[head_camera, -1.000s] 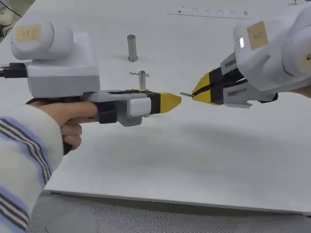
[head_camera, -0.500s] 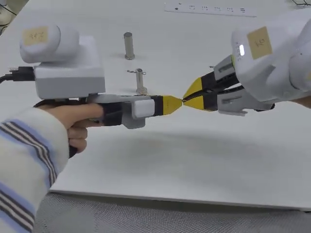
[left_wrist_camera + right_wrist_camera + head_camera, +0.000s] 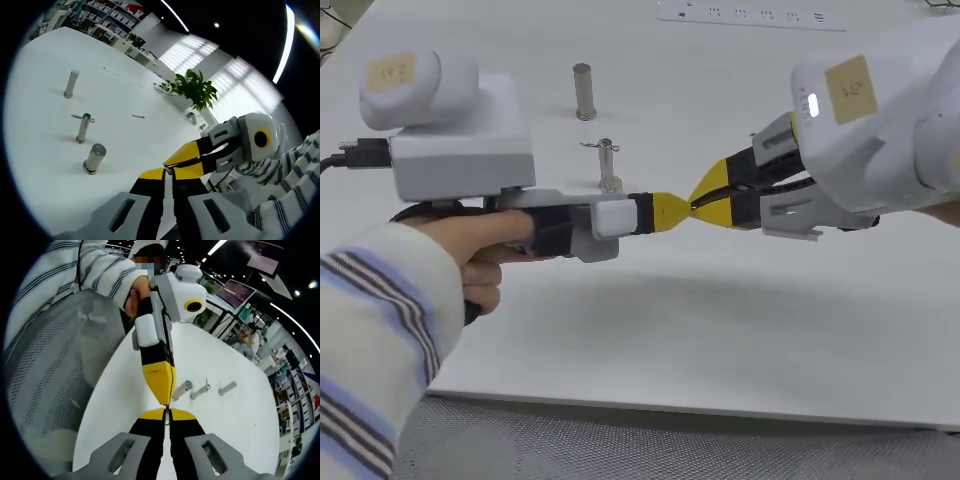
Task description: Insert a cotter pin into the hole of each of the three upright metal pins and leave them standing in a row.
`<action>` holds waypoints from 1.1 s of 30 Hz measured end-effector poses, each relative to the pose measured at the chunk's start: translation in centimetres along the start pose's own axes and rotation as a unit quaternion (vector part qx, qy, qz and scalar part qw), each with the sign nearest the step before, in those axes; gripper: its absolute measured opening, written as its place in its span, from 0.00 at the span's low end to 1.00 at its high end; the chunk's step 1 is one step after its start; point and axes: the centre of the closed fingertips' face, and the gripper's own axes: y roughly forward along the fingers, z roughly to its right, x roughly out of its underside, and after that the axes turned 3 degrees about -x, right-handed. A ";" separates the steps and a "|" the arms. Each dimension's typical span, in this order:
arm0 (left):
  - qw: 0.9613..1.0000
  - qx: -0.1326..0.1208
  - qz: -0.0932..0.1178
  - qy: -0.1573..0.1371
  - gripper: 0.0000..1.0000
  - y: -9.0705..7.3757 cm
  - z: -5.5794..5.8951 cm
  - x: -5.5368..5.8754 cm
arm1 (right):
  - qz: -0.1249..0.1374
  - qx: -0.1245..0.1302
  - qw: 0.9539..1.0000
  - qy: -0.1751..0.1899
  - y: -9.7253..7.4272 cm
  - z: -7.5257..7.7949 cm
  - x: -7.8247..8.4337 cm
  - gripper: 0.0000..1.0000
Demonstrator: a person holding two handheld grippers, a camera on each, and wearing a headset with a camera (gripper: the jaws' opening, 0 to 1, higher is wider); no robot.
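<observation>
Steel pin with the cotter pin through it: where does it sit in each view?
Head view: upright steel pin with the cotter pin through it sits upper centre-left, nearer of two pins.
Left gripper view: left of centre, middle of three.
Right gripper view: right of centre, middle of three.
Shared landmark: bare silver steel pin at the row's far end.

Row of upright pins [image 3: 83, 128], open table [image 3: 720, 330] around
</observation>
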 end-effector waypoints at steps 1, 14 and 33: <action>1.000 0.000 0.001 -0.002 0.03 0.0 0.0 0.0 | 0.000 0.001 1.000 0.000 0.0 0.0 0.0 0.02; 0.998 0.013 0.016 -0.067 0.03 -0.2 0.3 -0.5 | 0.002 0.011 1.000 -0.003 -0.5 0.4 -0.2 0.02; 1.000 0.005 -0.013 0.018 0.00 -0.9 0.5 0.2 | 0.023 -0.005 1.000 -0.020 -0.4 0.0 -0.8 0.11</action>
